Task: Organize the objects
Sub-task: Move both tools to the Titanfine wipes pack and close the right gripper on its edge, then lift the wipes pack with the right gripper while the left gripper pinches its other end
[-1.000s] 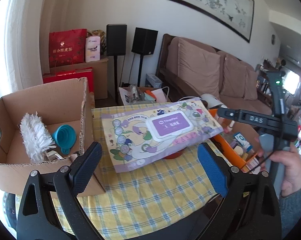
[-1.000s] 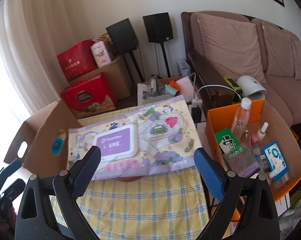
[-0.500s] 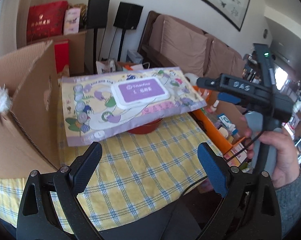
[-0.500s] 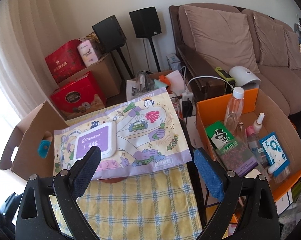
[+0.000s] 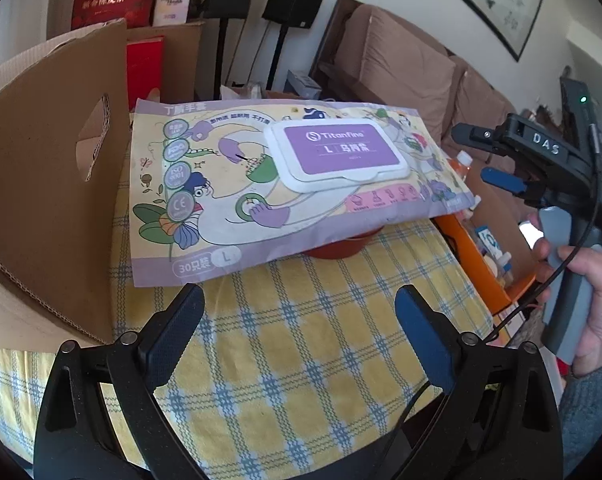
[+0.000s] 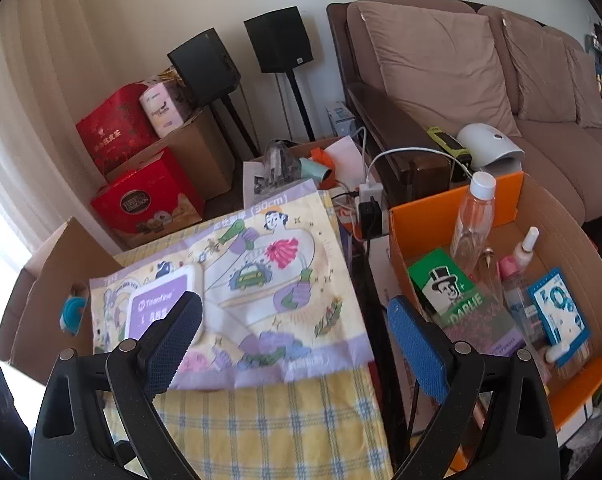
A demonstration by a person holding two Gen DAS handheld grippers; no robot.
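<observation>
So far we hold both hand-held grippers, left [image 5: 297, 312] and right [image 6: 293, 320], spread and empty. Unsorted, the glove pack [image 5: 285, 184] lies on a red bowl [image 5: 337, 246] on the tabletop [image 5: 301, 360], between the cardboard box [image 5: 49, 184] and orange box [image 6: 453, 208].

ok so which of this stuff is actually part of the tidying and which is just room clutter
Part of the job:
- glove pack, lying on the red bowl
- brown cardboard box
- orange box with clear bottle and green carton
- left gripper and right gripper, both open

Just lying about:
- speakers
- sofa
- red gift boxes
</observation>
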